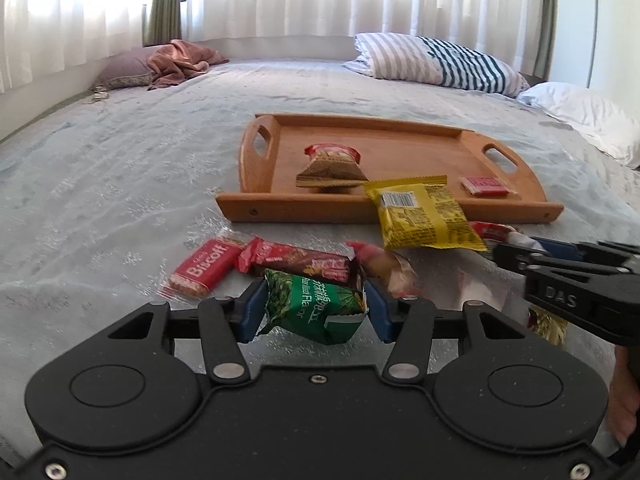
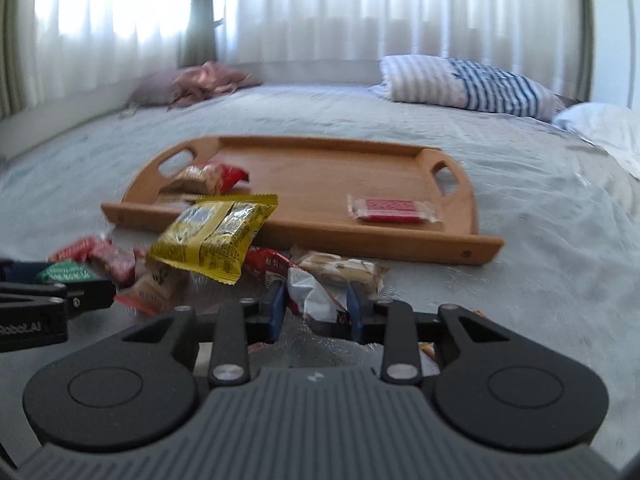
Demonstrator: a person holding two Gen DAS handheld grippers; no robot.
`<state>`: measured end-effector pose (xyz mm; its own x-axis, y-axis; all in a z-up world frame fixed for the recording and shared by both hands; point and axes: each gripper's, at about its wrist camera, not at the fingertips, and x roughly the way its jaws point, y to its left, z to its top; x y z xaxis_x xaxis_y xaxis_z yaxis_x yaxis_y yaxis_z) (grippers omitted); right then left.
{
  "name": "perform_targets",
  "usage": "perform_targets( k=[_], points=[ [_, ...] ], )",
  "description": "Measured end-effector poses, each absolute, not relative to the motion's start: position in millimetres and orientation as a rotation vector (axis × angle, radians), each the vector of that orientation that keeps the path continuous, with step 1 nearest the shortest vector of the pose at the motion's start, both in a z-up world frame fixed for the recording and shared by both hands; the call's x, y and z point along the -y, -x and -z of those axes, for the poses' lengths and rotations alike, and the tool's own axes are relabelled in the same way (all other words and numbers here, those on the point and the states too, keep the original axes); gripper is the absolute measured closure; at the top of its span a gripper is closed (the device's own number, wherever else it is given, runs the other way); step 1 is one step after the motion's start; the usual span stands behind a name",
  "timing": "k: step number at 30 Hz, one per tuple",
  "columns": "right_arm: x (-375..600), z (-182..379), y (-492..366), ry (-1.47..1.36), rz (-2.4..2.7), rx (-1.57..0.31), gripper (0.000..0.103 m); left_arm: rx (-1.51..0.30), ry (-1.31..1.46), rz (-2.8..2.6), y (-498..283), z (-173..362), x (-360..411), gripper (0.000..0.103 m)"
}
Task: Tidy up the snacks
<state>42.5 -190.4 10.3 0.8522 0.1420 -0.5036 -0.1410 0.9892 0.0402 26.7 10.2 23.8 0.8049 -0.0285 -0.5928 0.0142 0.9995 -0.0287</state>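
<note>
1. Two packets are already between fingers: the left gripper [image 1: 316, 306] is closed onto a green packet [image 1: 316, 308], its blue pads pressing the packet's two sides, and the packet looks lifted clear of the bedspread [image 1: 100, 208].
2. The right gripper [image 2: 316, 308] has its fingers drawn in around a white-and-red packet [image 2: 310, 292]; this view is blurred, so whether the grip is firm is hard to say.
3. Just beyond the left fingers lie a red bar wrapper [image 1: 296, 260] and a Biscoff biscuit [image 1: 202, 270], both on the bedspread, short of the tray's near edge.
4. A yellow packet [image 1: 420, 212] leans over the near rim of the wooden tray [image 1: 280, 208], half in and half out.
5. The tray lies straight ahead of both grippers, its long axis running across their line of reach. A brown-and-red packet [image 1: 332, 164] sits towards its left end and a small red packet [image 1: 484, 186] near the right front corner.
6. My judgement: each held packet needs to be carried forward over the near rim; the right gripper is closer to the bare right half.
</note>
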Motion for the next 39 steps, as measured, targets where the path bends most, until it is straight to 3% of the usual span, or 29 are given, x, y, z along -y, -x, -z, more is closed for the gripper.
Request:
perform_targets(
  k=[19,39],
  points=[
    [231.9,-26.5,-25.7,-0.168,-0.123,-0.492,0.071,-0.56,-0.014,0.05,-17.5,-45.7,8.1,0.053],
    [238.6,-51.7,-35.7,-0.154,-0.069,-0.453,0.072,-0.512,0.006,0.068,-27.3,-71.1,3.2,0.054]
  ],
)
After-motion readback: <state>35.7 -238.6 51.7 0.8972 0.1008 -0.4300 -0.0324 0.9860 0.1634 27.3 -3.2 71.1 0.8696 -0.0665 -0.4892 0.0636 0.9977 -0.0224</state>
